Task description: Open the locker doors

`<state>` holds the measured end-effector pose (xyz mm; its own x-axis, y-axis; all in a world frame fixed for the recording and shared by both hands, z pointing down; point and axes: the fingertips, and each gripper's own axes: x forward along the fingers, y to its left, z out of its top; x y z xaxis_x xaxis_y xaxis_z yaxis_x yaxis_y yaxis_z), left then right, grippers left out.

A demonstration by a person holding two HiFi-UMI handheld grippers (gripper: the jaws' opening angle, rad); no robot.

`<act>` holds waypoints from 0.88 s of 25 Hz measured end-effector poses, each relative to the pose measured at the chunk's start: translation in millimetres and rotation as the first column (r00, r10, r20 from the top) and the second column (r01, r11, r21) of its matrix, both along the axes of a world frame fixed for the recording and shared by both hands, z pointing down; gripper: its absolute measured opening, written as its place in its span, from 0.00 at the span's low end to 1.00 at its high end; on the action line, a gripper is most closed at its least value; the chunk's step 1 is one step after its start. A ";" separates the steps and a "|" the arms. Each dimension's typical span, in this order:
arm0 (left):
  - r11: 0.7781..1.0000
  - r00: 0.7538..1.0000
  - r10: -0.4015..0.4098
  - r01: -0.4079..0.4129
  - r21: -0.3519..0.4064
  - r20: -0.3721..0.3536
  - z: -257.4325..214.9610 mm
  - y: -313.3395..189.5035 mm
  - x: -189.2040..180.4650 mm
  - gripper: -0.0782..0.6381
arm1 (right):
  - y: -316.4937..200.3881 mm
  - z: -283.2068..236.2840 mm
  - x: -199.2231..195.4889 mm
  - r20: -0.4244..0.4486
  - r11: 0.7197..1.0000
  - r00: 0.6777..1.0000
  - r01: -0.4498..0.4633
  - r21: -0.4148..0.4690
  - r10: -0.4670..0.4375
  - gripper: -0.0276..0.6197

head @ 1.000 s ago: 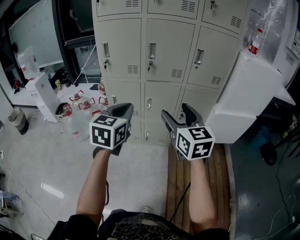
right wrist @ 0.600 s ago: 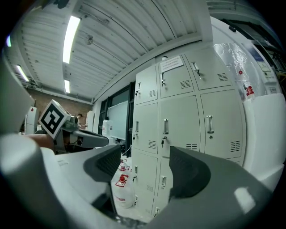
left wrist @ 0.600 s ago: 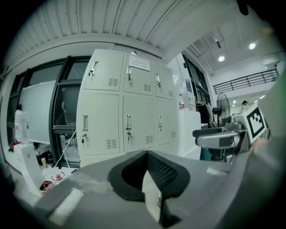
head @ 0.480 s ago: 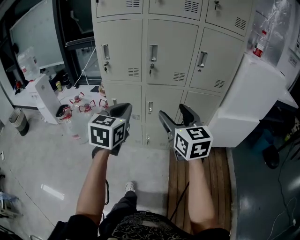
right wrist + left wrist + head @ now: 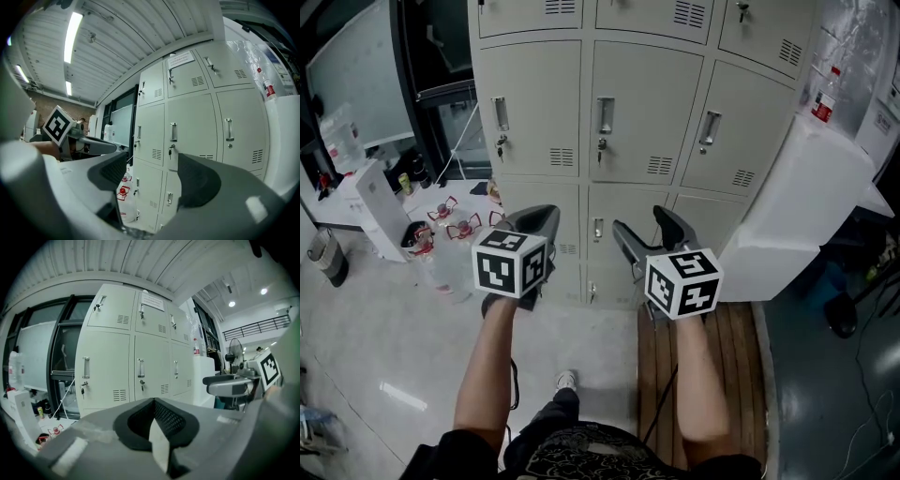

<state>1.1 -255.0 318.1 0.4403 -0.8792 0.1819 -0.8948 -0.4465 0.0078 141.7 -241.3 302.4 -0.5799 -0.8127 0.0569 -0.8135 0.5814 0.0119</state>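
A beige metal locker bank [image 5: 637, 103] stands ahead with all doors closed. The middle row has vertical handles on its left [image 5: 501, 112], middle [image 5: 606, 114] and right [image 5: 710, 131] doors; keys hang under the left and middle ones. My left gripper [image 5: 536, 221] is shut and empty, held short of the lower left door. My right gripper [image 5: 644, 225] is open and empty, facing the lower middle door. The left gripper view shows its pads [image 5: 161, 420] pressed together before the lockers [image 5: 136, 362]. In the right gripper view the gripper [image 5: 154, 173] frames the lockers [image 5: 197, 122].
A big white box [image 5: 797, 197] stands against the lockers' right side, with a bottle [image 5: 821, 94] on top. Several red-capped water bottles [image 5: 441, 234] and a white panel [image 5: 380, 206] sit on the floor at left. A wooden pallet [image 5: 741, 375] lies under my right arm.
The person has stepped closer to the lockers; a shoe now shows on the floor. Both grippers keep their pose, left shut, right open.
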 end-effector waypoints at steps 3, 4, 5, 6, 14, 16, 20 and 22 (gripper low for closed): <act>1.000 1.000 0.009 -0.009 0.003 -0.003 -2.6 -24.9 -5.7 0.11 | -23.0 -0.3 -7.2 0.001 1.000 1.000 -0.006 -0.006 0.006 0.55; 1.000 1.000 0.015 -0.015 0.003 -0.003 -3.3 -33.0 -6.7 0.11 | -31.1 -1.0 -9.0 0.000 1.000 1.000 -0.009 -0.007 0.009 0.55; 1.000 1.000 0.021 -0.021 0.002 -0.002 -3.8 -41.1 -7.9 0.11 | -39.2 -2.4 -10.9 -0.001 1.000 1.000 -0.013 -0.007 0.013 0.55; 1.000 1.000 0.026 -0.026 0.000 -0.001 -4.1 -49.3 -9.7 0.11 | -47.4 -4.2 -13.2 0.000 1.000 1.000 -0.016 -0.004 0.016 0.55; 0.999 0.999 0.044 -0.044 -0.011 -0.004 -3.5 -112.8 -29.9 0.11 | -110.0 -9.4 -36.4 -0.011 1.000 1.000 -0.028 -0.010 0.028 0.55; 0.999 0.999 0.050 -0.050 -0.013 -0.001 -2.5 -126.9 -33.9 0.11 | -124.0 -10.3 -42.5 -0.011 0.999 1.000 -0.029 -0.012 0.029 0.55; 0.998 0.998 0.063 -0.063 -0.010 0.002 -3.2 -152.8 -41.8 0.11 | -149.8 -14.5 -55.6 -0.014 0.999 0.999 -0.031 -0.010 0.031 0.55; 0.998 0.998 0.065 -0.065 -0.005 0.002 -4.7 -165.6 -47.2 0.11 | -161.5 -17.0 -62.2 -0.009 1.000 1.000 -0.026 -0.011 0.026 0.55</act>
<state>-46.1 -420.6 313.4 0.4962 -0.8479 0.1869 -0.8638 -0.5037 0.0083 79.5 -402.8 285.4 -0.5583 -0.8266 0.0709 -0.8281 0.5604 0.0126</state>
